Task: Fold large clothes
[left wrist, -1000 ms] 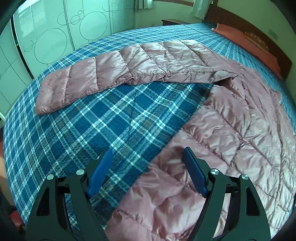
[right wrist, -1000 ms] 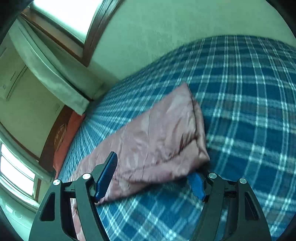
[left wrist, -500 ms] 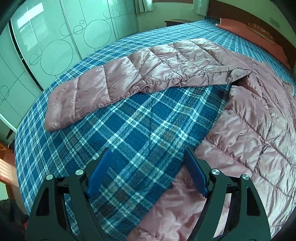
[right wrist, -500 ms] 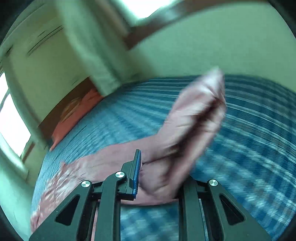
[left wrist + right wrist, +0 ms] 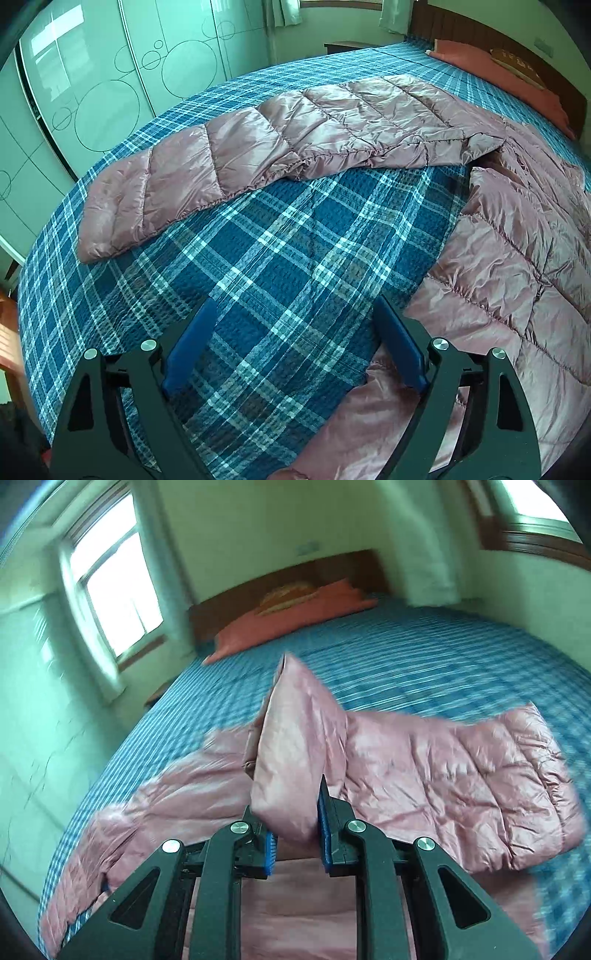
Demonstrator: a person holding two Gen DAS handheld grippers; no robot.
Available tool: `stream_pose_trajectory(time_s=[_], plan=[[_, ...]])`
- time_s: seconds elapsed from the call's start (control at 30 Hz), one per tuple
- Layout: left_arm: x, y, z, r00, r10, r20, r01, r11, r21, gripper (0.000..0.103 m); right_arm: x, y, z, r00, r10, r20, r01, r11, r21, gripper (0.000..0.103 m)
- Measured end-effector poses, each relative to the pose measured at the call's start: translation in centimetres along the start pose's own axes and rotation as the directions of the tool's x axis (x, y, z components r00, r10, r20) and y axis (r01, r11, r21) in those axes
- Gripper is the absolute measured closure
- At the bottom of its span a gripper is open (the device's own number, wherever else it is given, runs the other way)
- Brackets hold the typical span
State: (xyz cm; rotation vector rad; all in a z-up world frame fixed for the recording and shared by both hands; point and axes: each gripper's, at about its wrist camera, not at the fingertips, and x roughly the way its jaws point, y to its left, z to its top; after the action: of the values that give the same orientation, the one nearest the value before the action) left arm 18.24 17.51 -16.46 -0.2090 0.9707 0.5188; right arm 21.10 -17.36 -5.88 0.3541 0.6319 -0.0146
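Sleeve cuff (image 5: 291, 760) pinched in the right gripper (image 5: 295, 834), raised above the pink down jacket (image 5: 443, 775) on the plaid bedspread (image 5: 288, 266).
Left gripper (image 5: 295, 343) hovers over bare bedspread beside the jacket body, its jaws opening with nothing between them; the other sleeve (image 5: 258, 147) lies stretched flat.

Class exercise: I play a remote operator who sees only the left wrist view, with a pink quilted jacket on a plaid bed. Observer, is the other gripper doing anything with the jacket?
Observer: Yes. The right gripper is shut on a sleeve, lifted clear of the bed.
Operator: Where is that sleeve relative to the jacket's body?
Observer: It hangs above the jacket body, which lies flat on the plaid bedspread.
Operator: My left gripper is opening over bare bedspread, holding nothing. Anything beyond the jacket?
Observer: A window stands left of the headboard.
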Motion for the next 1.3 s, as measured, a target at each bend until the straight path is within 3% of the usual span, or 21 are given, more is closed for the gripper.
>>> stream_pose_trajectory(time_s=[0.3,0.5,0.6,0.63,0.7,0.8,0.93,1.0,1.07,1.17,1.2,1.27,1.3], plan=[[0.0,0.4,-0.7,1.0,-0.014,0.022,0.014,1.0,-0.008,0.013,6.0,8.9,-4.1,0.982,0.094,-0.161,-0.116,0.984,-0.137,0.085],[0.0,0.4,-0.8,1.0,-0.009,0.026,0.009,1.0,-0.008,0.013,6.7,11.5,-8.3,0.938,0.128,-0.322,-0.205,0.954,-0.218,0.084],[0.0,0.3,-0.8,1.0,-0.006,0.029,0.006,1.0,-0.006,0.013,6.6,12.3,-9.6,0.925,0.135,-0.354,-0.238,0.935,-0.264,0.075],[0.0,0.3,-0.9,1.0,-0.005,0.028,0.005,1.0,-0.006,0.013,6.2,12.4,-9.8,0.923,0.15,-0.355,-0.255,0.929,-0.27,0.06],[0.0,0.3,-1.0,1.0,-0.006,0.027,0.007,1.0,-0.007,0.013,5.0,12.2,-9.7,0.918,0.181,-0.353,-0.284,0.921,-0.266,0.044],[-0.1,0.3,-0.9,1.0,-0.008,0.028,0.008,1.0,-0.008,0.013,1.4,10.7,-8.4,0.929,0.218,-0.298,-0.302,0.914,-0.271,0.043],[-0.1,0.3,-0.9,1.0,-0.008,0.027,0.008,1.0,-0.009,0.012,-2.5,4.2,-5.0,0.974,0.137,-0.179,-0.178,0.954,-0.241,0.043],[-0.1,0.4,-0.9,1.0,-0.004,0.028,0.004,1.0,-0.007,0.012,-2.8,-1.1,-3.5,0.99,0.002,-0.141,-0.031,0.98,-0.199,0.044],[0.0,0.2,-0.9,1.0,0.0,0.029,0.001,1.0,-0.005,0.012,-2.5,-5.4,-3.0,0.983,-0.132,-0.127,0.11,0.98,-0.164,0.044],[0.0,0.2,-0.8,1.0,0.001,0.03,-0.001,1.0,-0.005,0.012,-0.4,-10.6,-4.2,0.94,-0.275,-0.2,0.252,0.959,-0.131,0.044],[0.0,0.2,-0.9,1.0,0.003,0.03,-0.003,1.0,-0.003,0.012,0.7,-11.8,-5.1,0.924,-0.285,-0.256,0.26,0.957,-0.127,0.044],[0.0,0.2,-0.9,1.0,0.001,0.029,-0.001,1.0,-0.004,0.012,0.9,-12.2,-5.9,0.932,-0.261,-0.249,0.232,0.962,-0.142,0.044],[0.0,0.2,-0.9,1.0,0.0,0.029,0.0,1.0,-0.005,0.012,0.7,-11.7,-5.5,0.927,-0.277,-0.253,0.238,0.956,-0.171,0.044]])
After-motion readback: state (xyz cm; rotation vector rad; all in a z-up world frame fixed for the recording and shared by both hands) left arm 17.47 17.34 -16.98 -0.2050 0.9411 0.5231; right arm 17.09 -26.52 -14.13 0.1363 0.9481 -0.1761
